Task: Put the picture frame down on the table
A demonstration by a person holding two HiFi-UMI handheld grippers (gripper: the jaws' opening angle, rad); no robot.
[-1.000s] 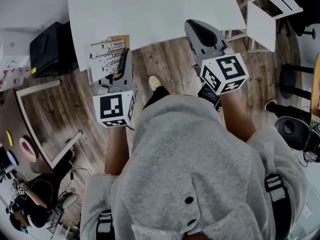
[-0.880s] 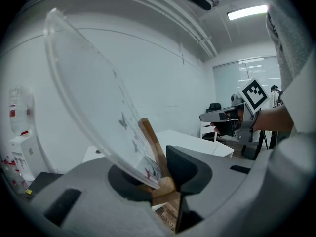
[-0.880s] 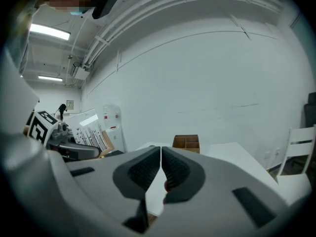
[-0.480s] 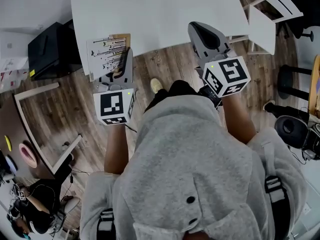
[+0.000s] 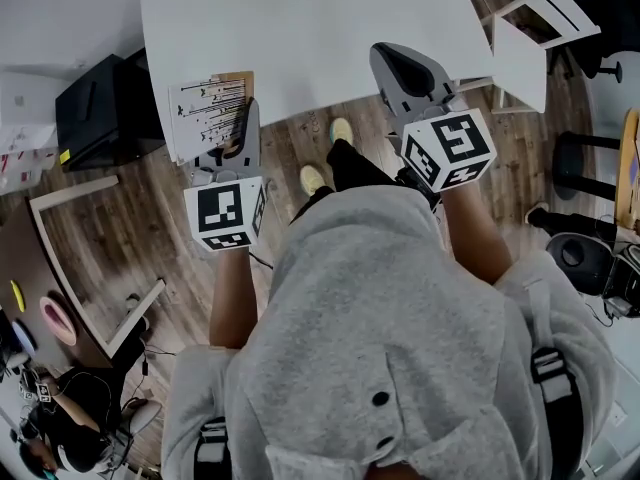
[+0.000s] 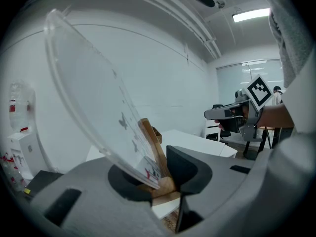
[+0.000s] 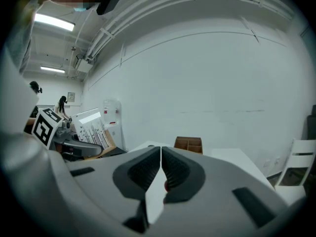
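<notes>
The picture frame (image 5: 208,111) is a white print with black lines under a clear pane, backed by wood. It hangs in the air over the near edge of the white table (image 5: 310,28), tilted. My left gripper (image 5: 243,128) is shut on its lower edge. In the left gripper view the clear pane (image 6: 98,102) and wooden back (image 6: 154,149) sit pinched between the jaws of the left gripper (image 6: 160,177). My right gripper (image 5: 392,63) hovers at the table's edge to the right, shut and empty; the right gripper (image 7: 161,169) shows its pads pressed together.
A cardboard box (image 7: 188,144) stands on the table's far side. A black cabinet (image 5: 100,103) is left of the table, a white chair (image 5: 540,28) to its right. A wooden-edged table (image 5: 90,258) and a seated person (image 5: 60,418) are at lower left.
Both grippers have edged slightly toward the table, the frame still in the left one. The person's foot has stepped forward under the table edge.
</notes>
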